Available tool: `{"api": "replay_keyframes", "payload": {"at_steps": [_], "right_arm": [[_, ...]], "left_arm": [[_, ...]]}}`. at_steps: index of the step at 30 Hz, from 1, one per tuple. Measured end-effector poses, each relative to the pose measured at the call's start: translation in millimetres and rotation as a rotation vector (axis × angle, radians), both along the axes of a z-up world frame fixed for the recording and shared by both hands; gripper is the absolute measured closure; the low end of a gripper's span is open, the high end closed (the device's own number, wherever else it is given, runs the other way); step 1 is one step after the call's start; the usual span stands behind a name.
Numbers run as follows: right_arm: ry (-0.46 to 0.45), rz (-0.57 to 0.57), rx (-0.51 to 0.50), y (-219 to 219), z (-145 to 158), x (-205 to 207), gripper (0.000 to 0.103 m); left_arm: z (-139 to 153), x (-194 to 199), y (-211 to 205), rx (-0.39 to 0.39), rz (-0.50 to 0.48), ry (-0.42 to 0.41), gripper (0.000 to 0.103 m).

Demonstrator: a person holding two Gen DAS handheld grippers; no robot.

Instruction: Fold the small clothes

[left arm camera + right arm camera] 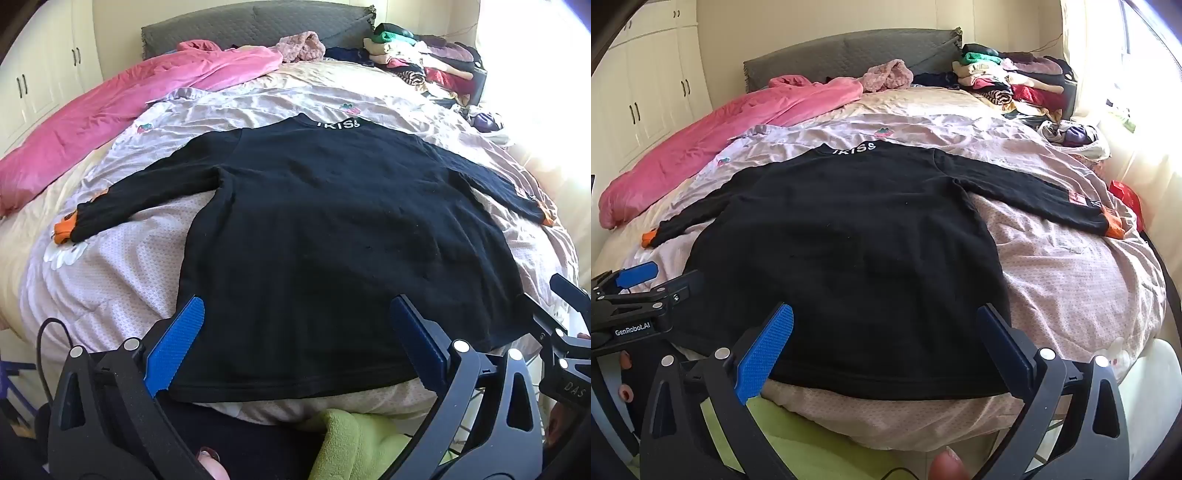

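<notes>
A black long-sleeved top (332,229) with orange cuffs (64,230) lies spread flat on the bed, collar with white letters at the far side, sleeves out to both sides. It also shows in the right wrist view (849,251). My left gripper (295,314) is open, its blue fingers (177,343) hanging over the near hem, apart from the cloth. My right gripper (884,321) is open over the hem's right part. The left gripper also shows at the left of the right wrist view (639,280).
A pink duvet (110,110) lies along the bed's left side. A pile of folded clothes (417,59) sits at the far right by the grey headboard (251,26). A green cloth (354,443) lies below the bed's near edge. White wardrobes (646,96) stand at left.
</notes>
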State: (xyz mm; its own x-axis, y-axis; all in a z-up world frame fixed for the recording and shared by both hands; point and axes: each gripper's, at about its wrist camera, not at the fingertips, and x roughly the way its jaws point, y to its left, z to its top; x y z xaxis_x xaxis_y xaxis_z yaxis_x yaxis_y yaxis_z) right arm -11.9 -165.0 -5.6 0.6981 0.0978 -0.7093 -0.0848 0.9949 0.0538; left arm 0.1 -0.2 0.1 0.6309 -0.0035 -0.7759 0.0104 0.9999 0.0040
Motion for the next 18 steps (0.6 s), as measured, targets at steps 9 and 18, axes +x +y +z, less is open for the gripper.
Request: {"api": "replay_keyframes", "payload": {"at_steps": [9, 18], "right_arm": [[-0.008, -0.002, 0.019, -0.3, 1.9, -1.7, 0.004], [-0.015, -0.003, 0.020, -2.6, 1.6, -2.9, 0.004]], "left_arm": [[-0.7, -0.5, -0.6, -0.001, 0.000, -0.012, 0.009], [6.3, 0.0, -7.0, -0.005, -0.002, -0.012, 0.009]]}}
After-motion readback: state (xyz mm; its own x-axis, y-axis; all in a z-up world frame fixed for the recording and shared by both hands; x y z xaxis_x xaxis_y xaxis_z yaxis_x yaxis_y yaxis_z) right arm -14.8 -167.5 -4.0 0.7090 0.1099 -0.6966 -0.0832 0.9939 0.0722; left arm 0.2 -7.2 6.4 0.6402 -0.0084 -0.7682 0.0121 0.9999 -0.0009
